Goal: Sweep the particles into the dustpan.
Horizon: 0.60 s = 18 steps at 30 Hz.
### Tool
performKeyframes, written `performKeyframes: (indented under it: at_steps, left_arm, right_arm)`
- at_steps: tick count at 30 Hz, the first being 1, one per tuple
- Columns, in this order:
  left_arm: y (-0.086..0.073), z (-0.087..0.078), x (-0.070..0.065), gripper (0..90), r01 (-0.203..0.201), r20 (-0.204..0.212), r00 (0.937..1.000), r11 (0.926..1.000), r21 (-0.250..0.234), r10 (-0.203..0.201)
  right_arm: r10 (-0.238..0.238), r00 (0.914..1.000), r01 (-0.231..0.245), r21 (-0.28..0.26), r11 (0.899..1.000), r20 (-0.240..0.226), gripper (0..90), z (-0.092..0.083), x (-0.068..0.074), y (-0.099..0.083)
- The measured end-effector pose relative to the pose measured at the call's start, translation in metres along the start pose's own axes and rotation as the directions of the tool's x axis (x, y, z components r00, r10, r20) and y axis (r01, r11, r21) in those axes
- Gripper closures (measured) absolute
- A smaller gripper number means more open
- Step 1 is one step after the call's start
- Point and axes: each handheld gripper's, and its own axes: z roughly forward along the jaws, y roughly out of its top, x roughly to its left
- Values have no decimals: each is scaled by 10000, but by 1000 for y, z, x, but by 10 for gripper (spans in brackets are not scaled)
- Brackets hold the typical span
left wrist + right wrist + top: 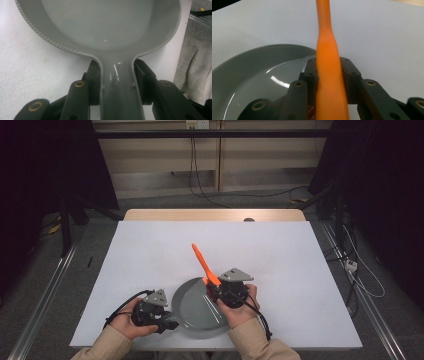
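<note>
A grey pan (197, 312) lies near the front edge of the white table (150, 250). My left gripper (167, 322) is shut on the pan's handle (117, 82), its pads pressing both sides of it. The pan's bowl (105, 25) looks bare inside. My right gripper (216, 290) is shut on an orange utensil (204, 264) whose handle slants up and away to the left above the pan's far rim. In the right gripper view the orange handle (328, 72) sits clamped between the black jaws, with the pan (249, 75) to its left. The utensil's lower end is hidden.
The person's sleeved forearms (260, 345) come in from the bottom. A wooden edge (215, 215) runs along the table's far side. Cables (235, 195) trail across the floor behind, and metal rails (45, 295) flank the table.
</note>
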Motion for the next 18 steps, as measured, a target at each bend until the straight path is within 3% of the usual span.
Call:
performKeyframes:
  at_steps: [7,13,16,18]
  left_arm:
    - [0,0,0,624,20,-14,10000,10000,-24,-20]
    - [-1,-1,1,625,13,-60,10000,10000,23,-13]
    - [-2,-1,2,625,-71,-32,10000,10000,24,71]
    - [-2,-1,1,625,14,-26,10000,10000,-20,-14]
  right_arm:
    - [-38,10000,38,-171,9998,-20,707,-2,5,1]
    - [64,9968,-102,-475,9988,-792,711,-3,13,7]
    - [222,9944,-289,-632,9976,-1035,712,-4,9,9]
    - [233,9953,-304,-745,9968,-943,711,-7,3,13]
